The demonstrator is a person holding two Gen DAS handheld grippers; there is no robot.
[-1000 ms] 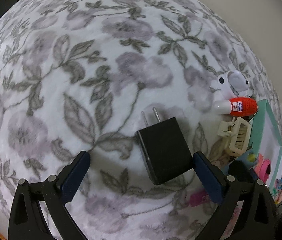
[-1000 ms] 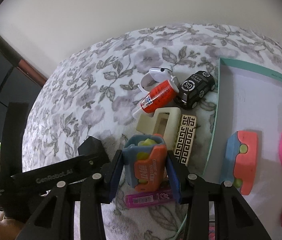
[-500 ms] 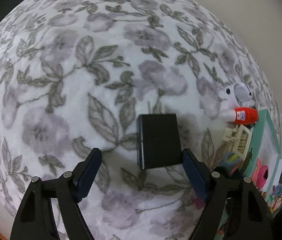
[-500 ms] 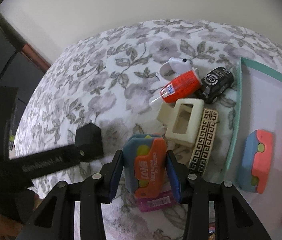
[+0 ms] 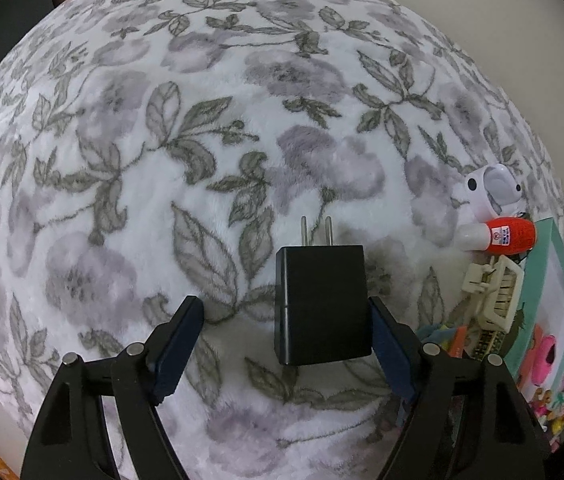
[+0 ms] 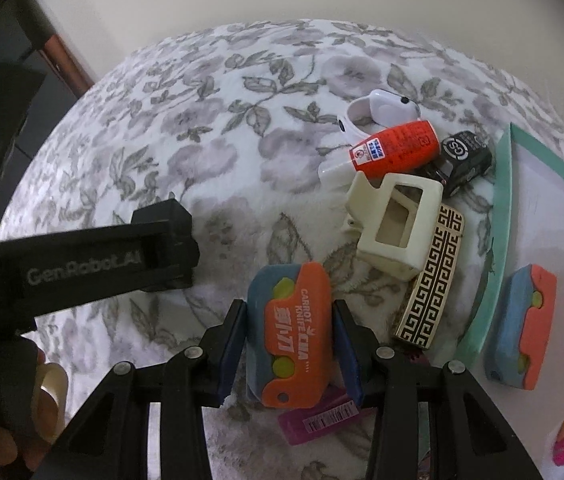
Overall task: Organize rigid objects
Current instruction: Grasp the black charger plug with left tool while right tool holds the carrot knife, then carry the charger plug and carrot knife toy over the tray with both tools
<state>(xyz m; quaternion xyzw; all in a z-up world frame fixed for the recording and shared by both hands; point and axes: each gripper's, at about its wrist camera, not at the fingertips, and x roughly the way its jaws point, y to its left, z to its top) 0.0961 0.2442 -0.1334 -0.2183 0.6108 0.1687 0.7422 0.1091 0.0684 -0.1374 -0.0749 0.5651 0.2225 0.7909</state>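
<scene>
Left gripper (image 5: 286, 332) spread wide over the floral blanket (image 5: 201, 160), black charger (image 5: 322, 304) lying flat between the fingers, right pad touching its side, left pad well clear. Right gripper (image 6: 292, 344) clamped on the blue-and-orange carrot knife toy (image 6: 290, 332), just above a pink packet (image 6: 318, 420). Far right: cream hair clip (image 6: 398, 228), patterned barrette (image 6: 430, 280), red bottle (image 6: 394, 148), teal tray (image 6: 498, 248).

Black plastic left gripper (image 5: 286, 342) and right gripper (image 6: 292, 344): navy blue pads (image 5: 175, 344), silver screws (image 5: 135, 349), white "GenRobot.AI" lettering on one housing.
</scene>
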